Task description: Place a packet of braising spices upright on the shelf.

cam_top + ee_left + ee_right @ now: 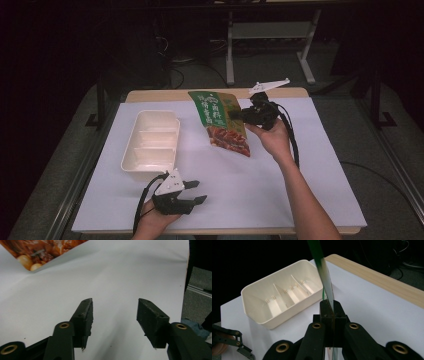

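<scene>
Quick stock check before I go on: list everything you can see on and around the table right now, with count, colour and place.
Snack pouch: one, green top with a red-brown food picture, held up off the sheet at centre-back.
Divided tray: one, cream, three compartments, nothing in them, left side of the sheet.
Sheet: one, white, covering most of the tabletop.
Table: one, light wood, edge showing at the back.
Metal stand: one, pale grey, on the floor behind the table.
Right gripper: one, black, shut on the snack pouch's edge.
Left gripper: one, black, open with nothing between the jaws, low at front-left.
</scene>
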### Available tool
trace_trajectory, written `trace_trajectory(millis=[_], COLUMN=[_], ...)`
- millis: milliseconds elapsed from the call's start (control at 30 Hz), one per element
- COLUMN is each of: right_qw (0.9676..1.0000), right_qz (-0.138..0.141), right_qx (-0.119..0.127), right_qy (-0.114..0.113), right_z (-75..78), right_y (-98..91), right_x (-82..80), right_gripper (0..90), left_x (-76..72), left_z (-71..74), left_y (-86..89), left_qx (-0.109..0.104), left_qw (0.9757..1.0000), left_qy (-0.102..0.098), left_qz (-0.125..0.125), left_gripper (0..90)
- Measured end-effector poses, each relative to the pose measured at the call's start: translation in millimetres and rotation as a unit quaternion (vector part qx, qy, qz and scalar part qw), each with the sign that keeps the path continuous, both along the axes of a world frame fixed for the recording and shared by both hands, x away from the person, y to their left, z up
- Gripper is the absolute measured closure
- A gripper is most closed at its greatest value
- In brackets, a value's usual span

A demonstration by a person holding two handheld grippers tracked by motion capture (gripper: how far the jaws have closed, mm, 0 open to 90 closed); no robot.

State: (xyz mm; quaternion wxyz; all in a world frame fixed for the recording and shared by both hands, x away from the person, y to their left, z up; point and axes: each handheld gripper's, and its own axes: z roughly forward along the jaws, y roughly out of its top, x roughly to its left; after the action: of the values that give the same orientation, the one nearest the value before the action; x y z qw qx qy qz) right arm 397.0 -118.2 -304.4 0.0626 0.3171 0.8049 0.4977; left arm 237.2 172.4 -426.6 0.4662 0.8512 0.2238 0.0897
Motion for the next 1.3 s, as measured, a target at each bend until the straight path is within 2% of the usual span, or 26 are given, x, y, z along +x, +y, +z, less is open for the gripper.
trace_trajectory(millis=[200, 367, 533, 567, 1100, 1300], right_qw=[0.9999, 0.9995, 0.999, 0.9986, 0.9969, 0.9961], right_qz=[0.008, 0.017, 0.025, 0.029, 0.049, 0.06], right_qx=[0.004, 0.007, 0.014, 0.021, 0.034, 0.036], right_qy=[-0.007, -0.026, -0.033, -0.038, -0.051, -0.055], right_z=[7.8, 18.8, 26.0, 30.8, 43.5, 49.1], right_y=[9.9, 21.3, 28.7, 33.4, 69.3, 84.0], right_x=[3.1, 5.3, 8.1, 9.7, 29.9, 36.1], right_gripper=[89.9, 89.9, 89.9, 89.9, 89.9, 89.9], left_x=[-0.7, 0.2, 0.3, 0.4, -1.4, -1.7], left_z=[-0.5, -0.8, -0.3, -0.4, -3.0, -2.4], left_y=[-0.6, 0.4, -0.2, -0.1, -0.7, 1.1], left_qx=[0.0, -0.004, -0.003, -0.005, -0.001, -0.005], left_qw=[1.0, 0.9999, 0.9998, 0.9998, 0.9996, 0.9997], left_qy=[-0.003, -0.002, -0.006, -0.004, -0.004, -0.003], left_qz=[-0.009, -0.014, -0.017, -0.017, -0.028, -0.023], left_gripper=[40.7, 37.2, 35.4, 35.4, 35.1, 35.1])
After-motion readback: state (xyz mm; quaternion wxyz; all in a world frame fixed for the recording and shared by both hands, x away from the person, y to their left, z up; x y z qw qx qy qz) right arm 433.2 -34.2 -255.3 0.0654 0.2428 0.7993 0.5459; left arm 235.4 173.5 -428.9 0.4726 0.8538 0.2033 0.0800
